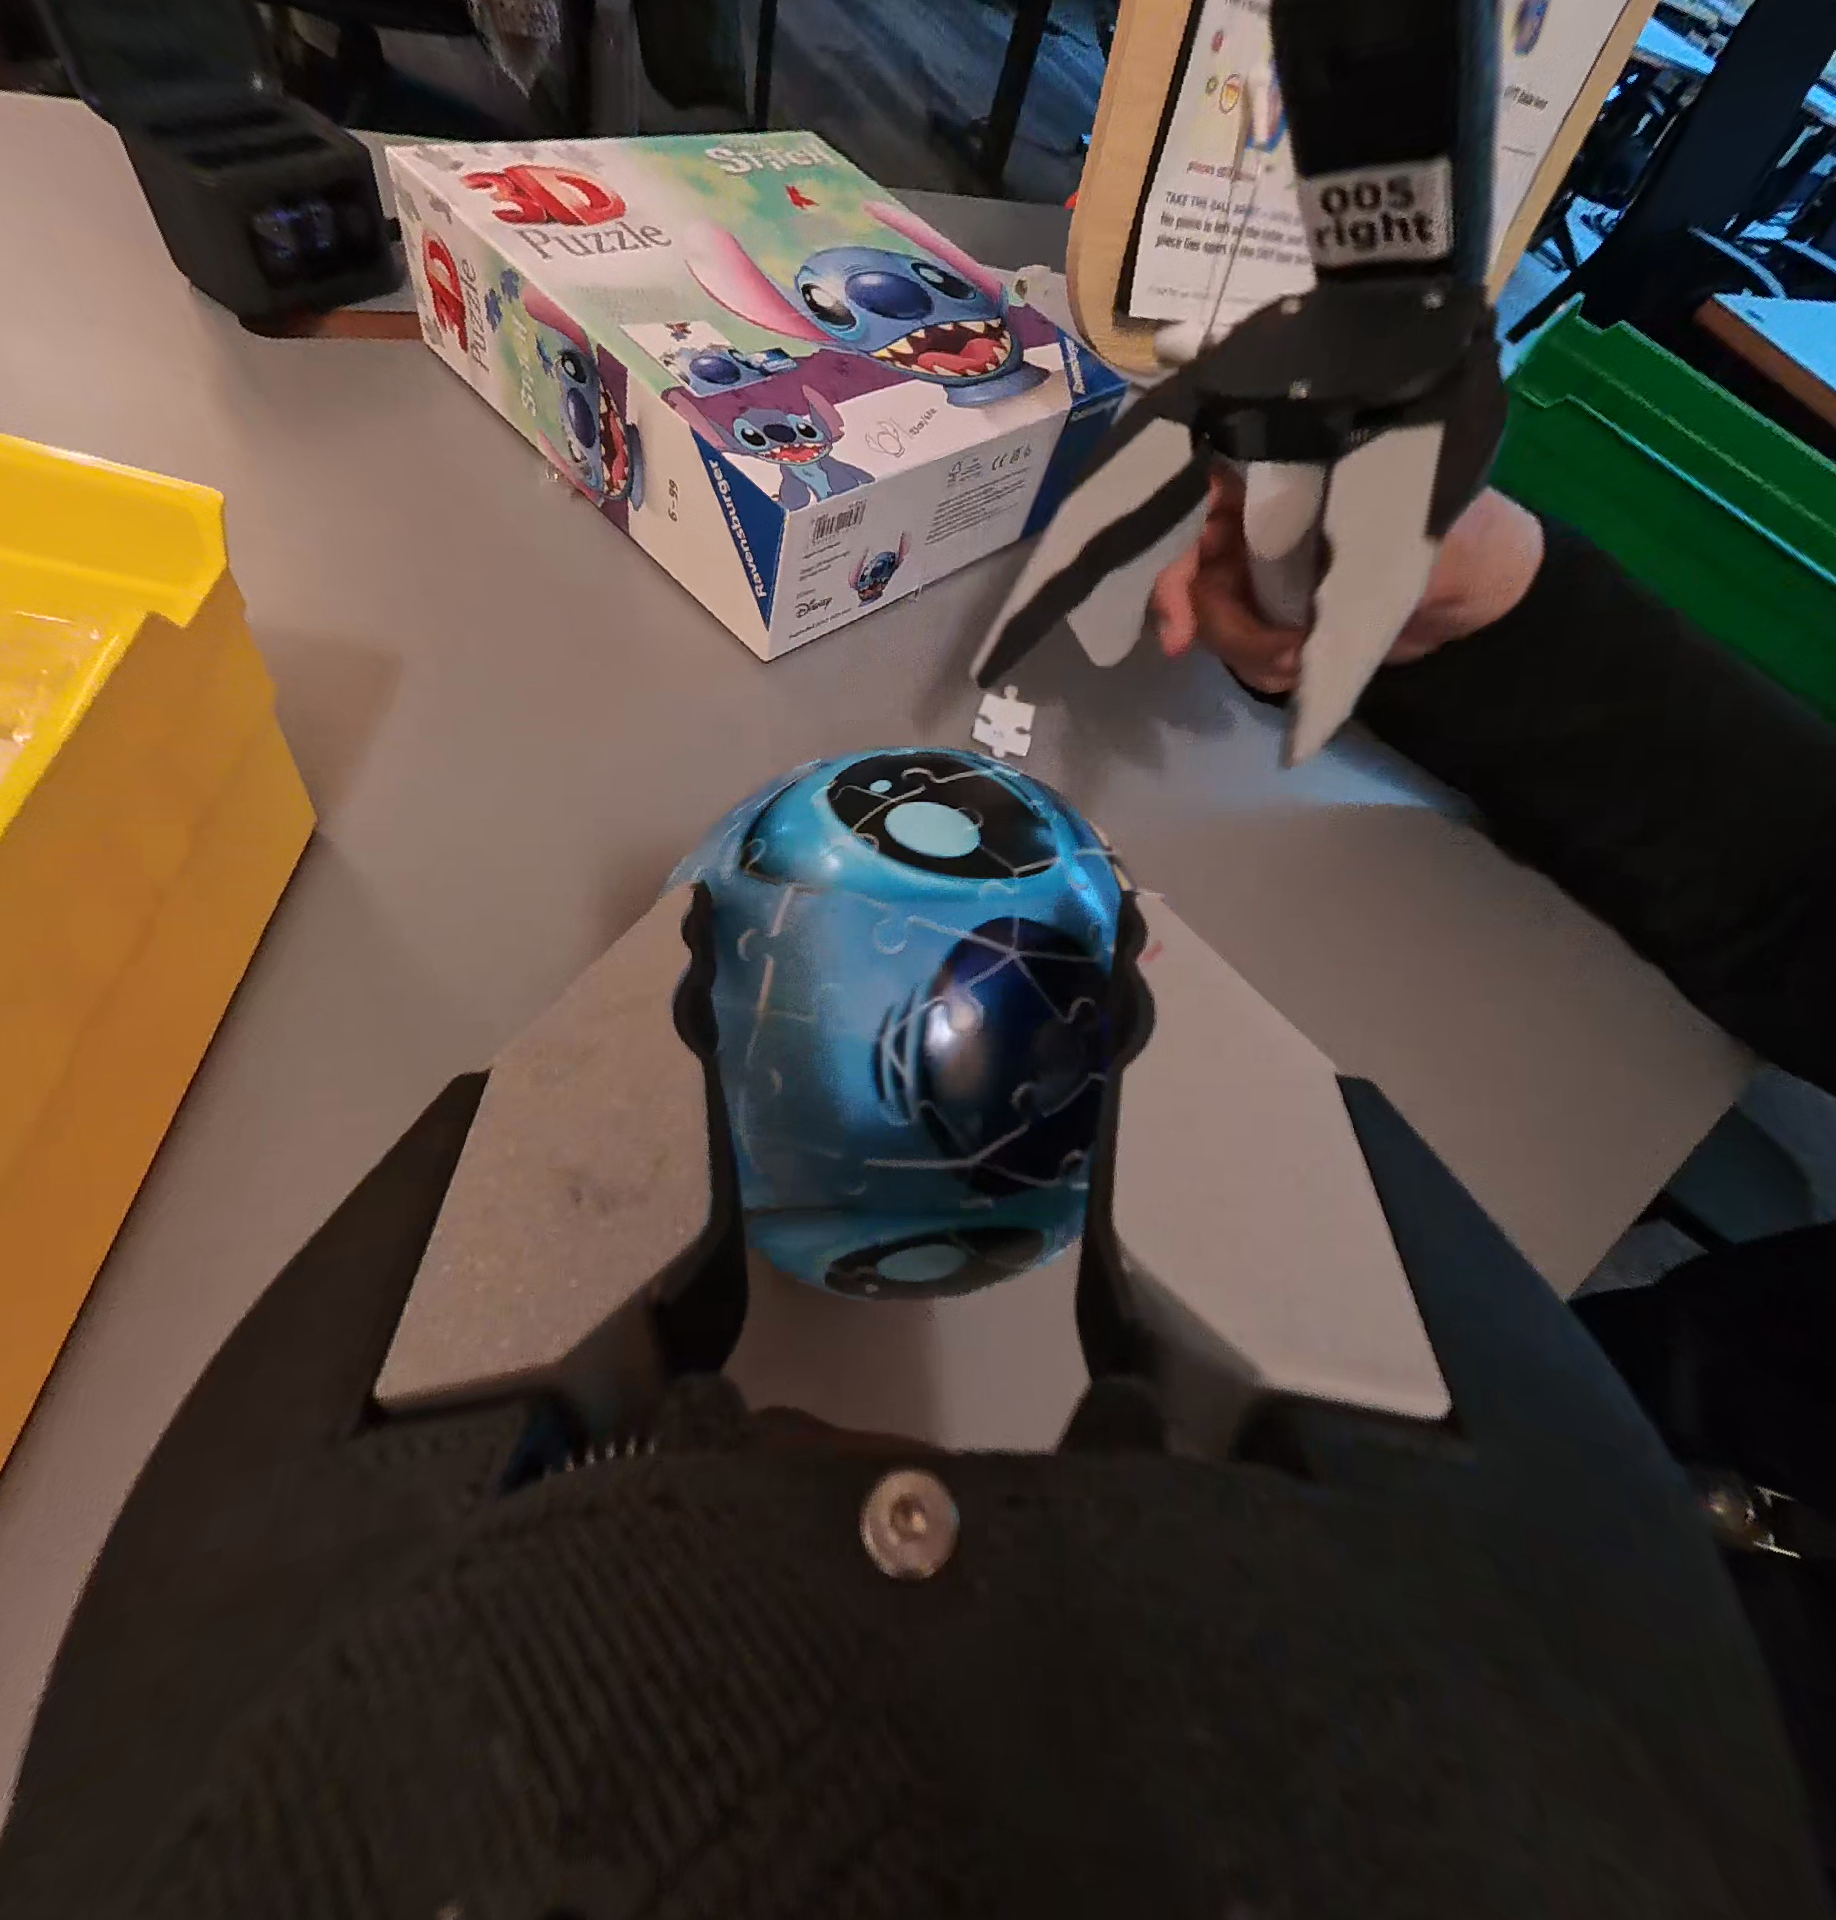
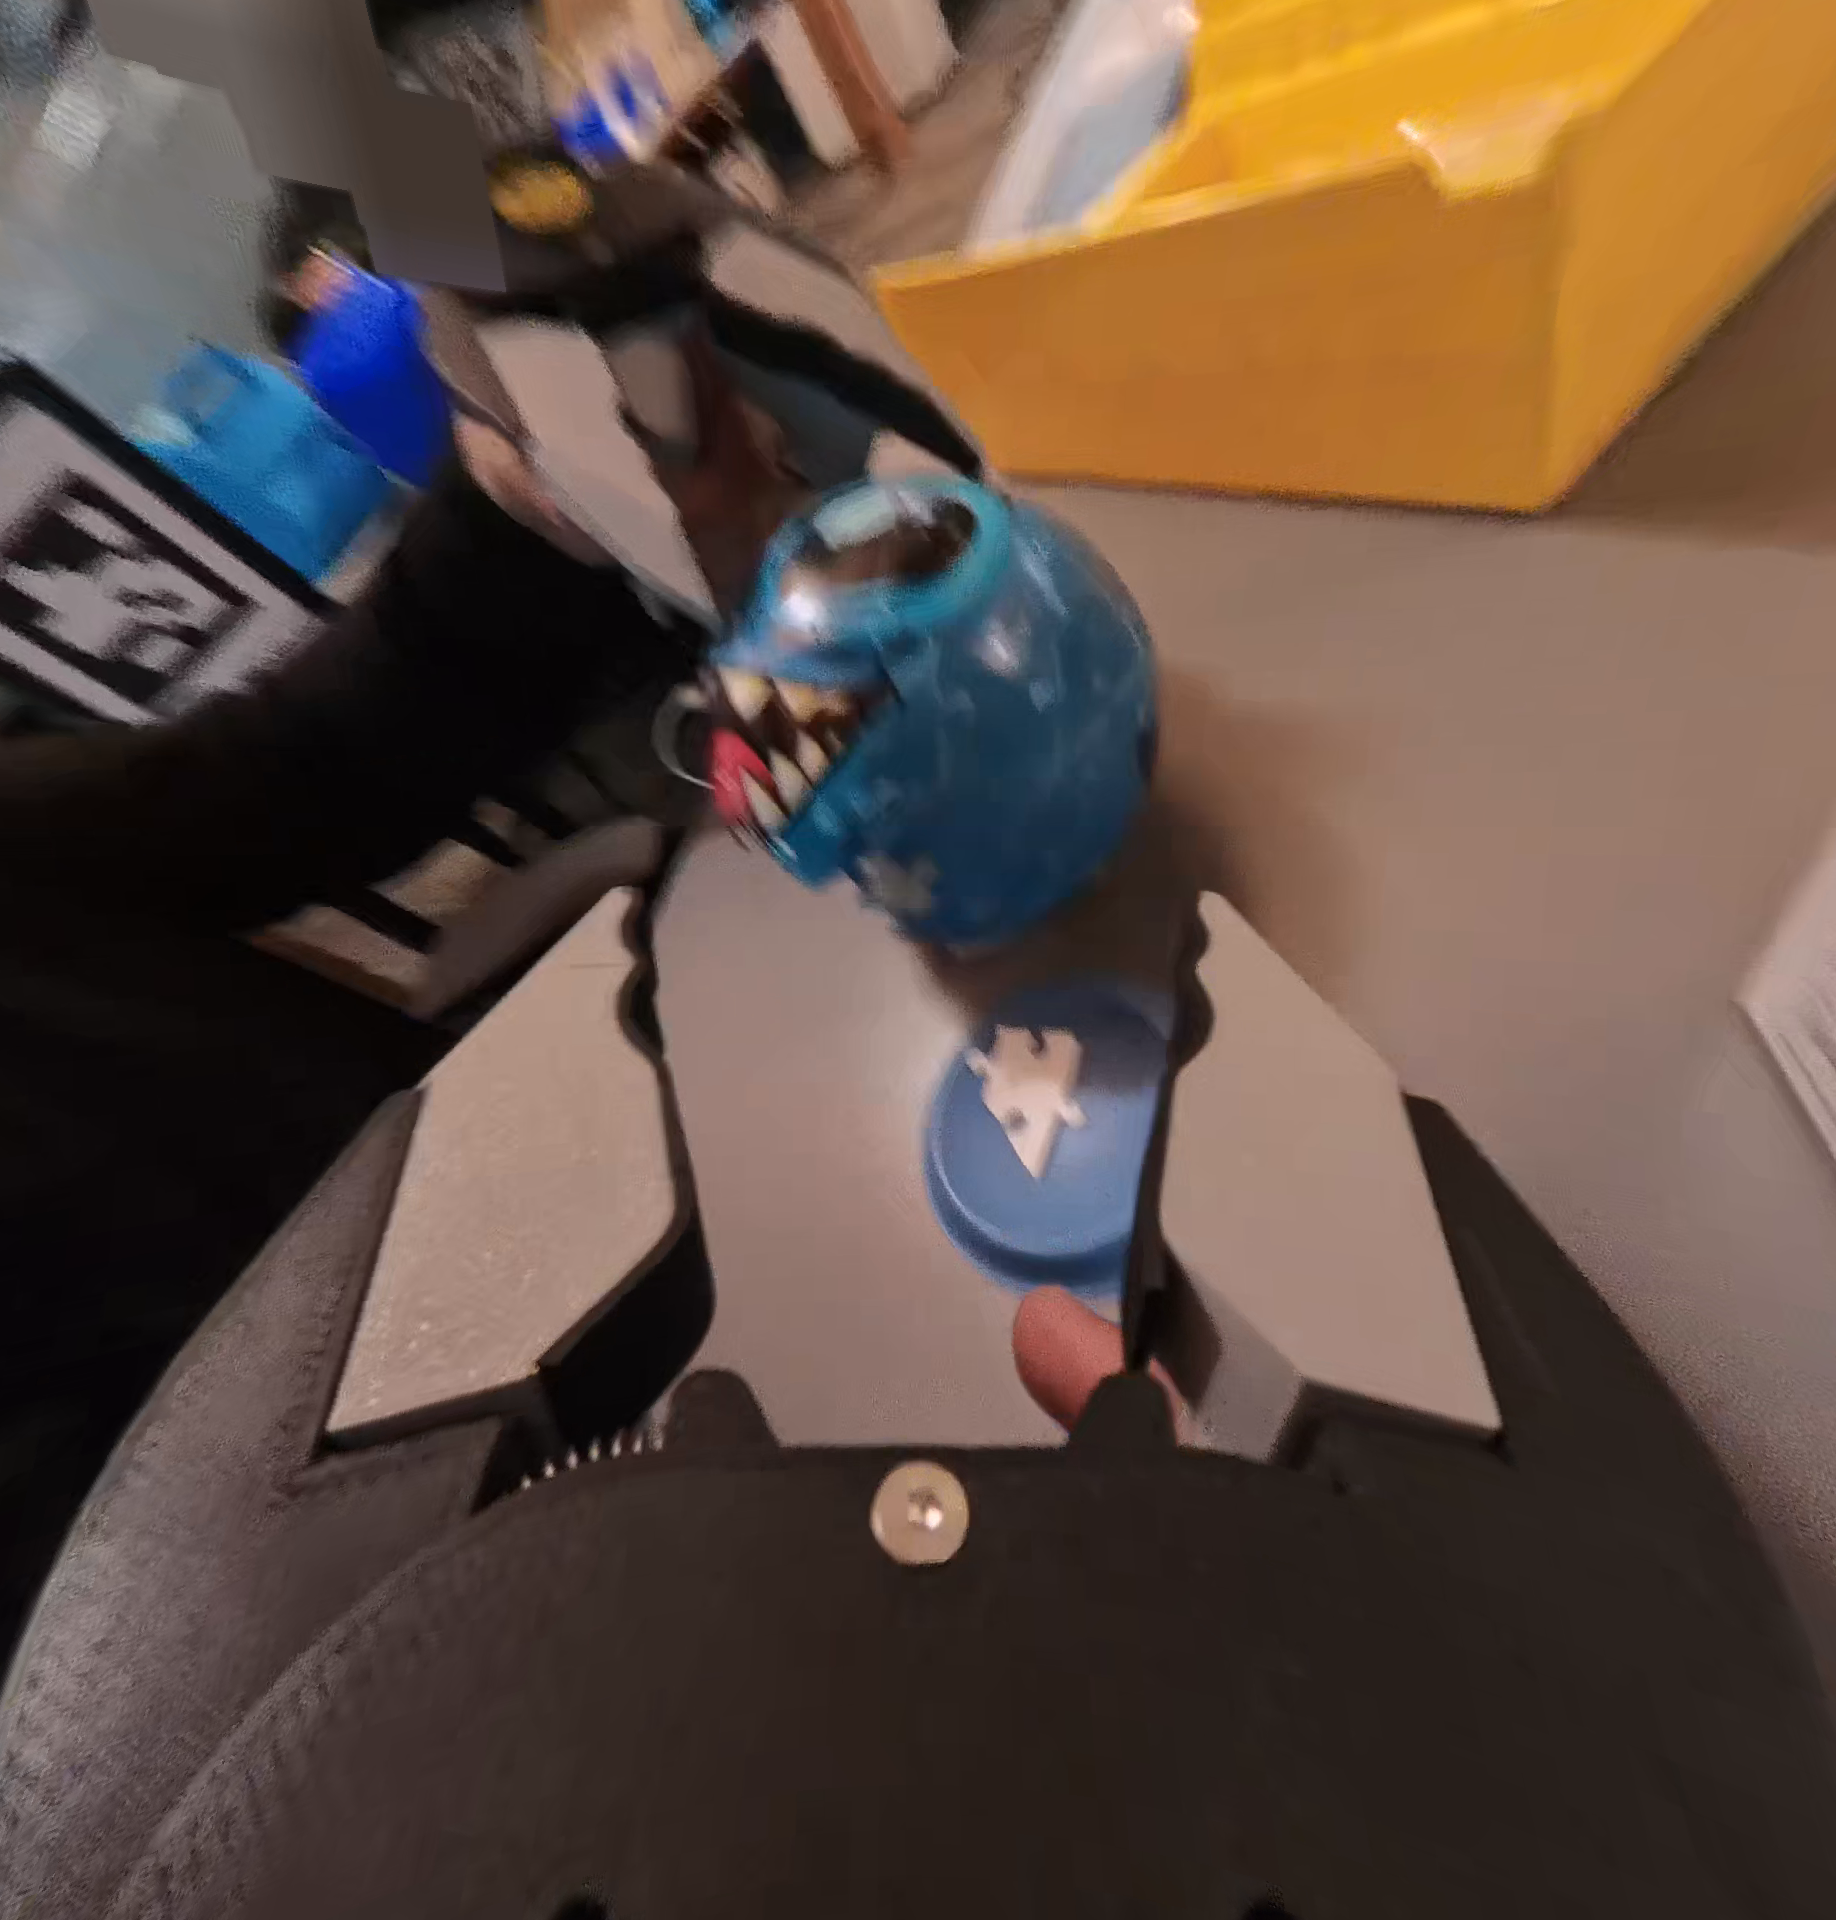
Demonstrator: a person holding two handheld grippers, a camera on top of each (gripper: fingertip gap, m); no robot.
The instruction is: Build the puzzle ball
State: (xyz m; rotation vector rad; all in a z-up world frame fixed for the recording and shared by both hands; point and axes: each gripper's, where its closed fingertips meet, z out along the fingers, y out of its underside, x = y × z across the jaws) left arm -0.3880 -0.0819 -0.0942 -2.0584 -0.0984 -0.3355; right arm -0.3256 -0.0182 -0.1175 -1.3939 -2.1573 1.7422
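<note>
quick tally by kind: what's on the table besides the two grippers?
Puzzle ball, clamped in the left gripper: 1
Loose puzzle piece: 1
Blue round stand under that piece: 1
Puzzle box: 1
Yellow bin: 1
Green bin, right edge: 1
Total: 6

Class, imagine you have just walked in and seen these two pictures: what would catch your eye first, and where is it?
First, the blue puzzle ball, clamped between the fingers of the left gripper above the grey table. Next, the bright yellow bin at the table's left, and the colourful puzzle box lying behind the ball. The right gripper hangs open over a white puzzle piece lying on a blue round stand.
</note>
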